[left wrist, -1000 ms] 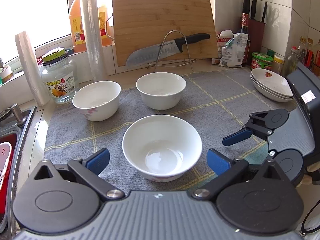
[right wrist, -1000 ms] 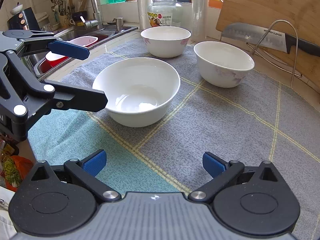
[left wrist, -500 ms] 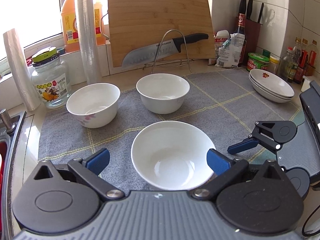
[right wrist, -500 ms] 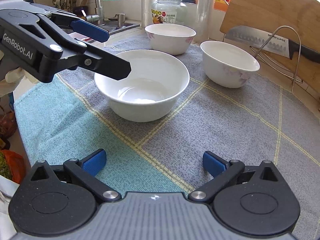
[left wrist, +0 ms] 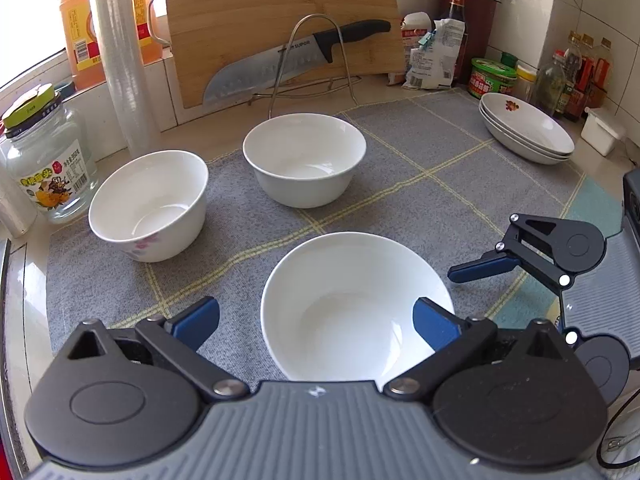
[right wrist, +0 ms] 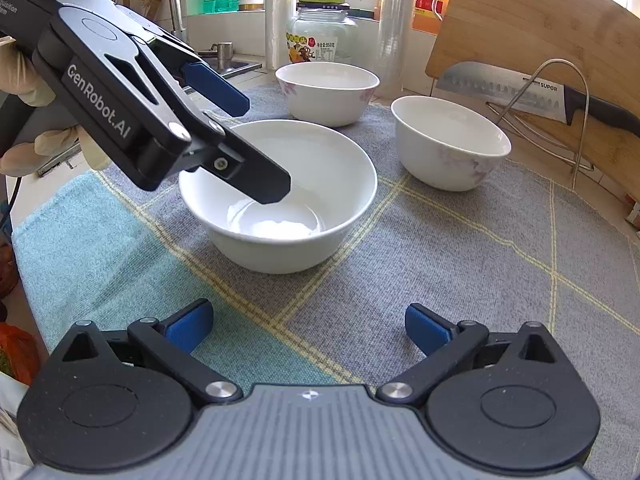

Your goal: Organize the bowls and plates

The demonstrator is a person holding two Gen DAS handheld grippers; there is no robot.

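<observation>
Left hand-held gripper [left wrist: 316,316], spread wide, poised over the near rim of the nearest bowl [left wrist: 356,308]; one finger hangs inside the bowl and the other outside, an arrangement suited to pinching the wall. In the right wrist view the inner finger [right wrist: 256,184] reaches down into the nearest bowl [right wrist: 280,200], though contact with the porcelain cannot be told. Nothing is gripped yet.

Right hand-held gripper [right wrist: 306,326], likewise released and empty, waits low above the placemat [right wrist: 400,280] at 3 o'clock of the bowl, well apart from it, probably kept clear so that the left can work.

All task ware stands on the placemat that covers the surface. A second bowl [left wrist: 150,204] with a floral print lies at 10 o'clock of the nearest one and a third bowl [left wrist: 304,160] at 12 o'clock; each stands apart, upright and empty. The stacked plates [left wrist: 526,128] rest at 2 o'clock near the far right corner, already nested, so the bowls appear to be the remaining work.

By judgement, the step in hand is a rim grasp, after which the bowl could be nested into another. Smooth glazed walls may slip, so a firm pinch low on the rim is advisable
</observation>
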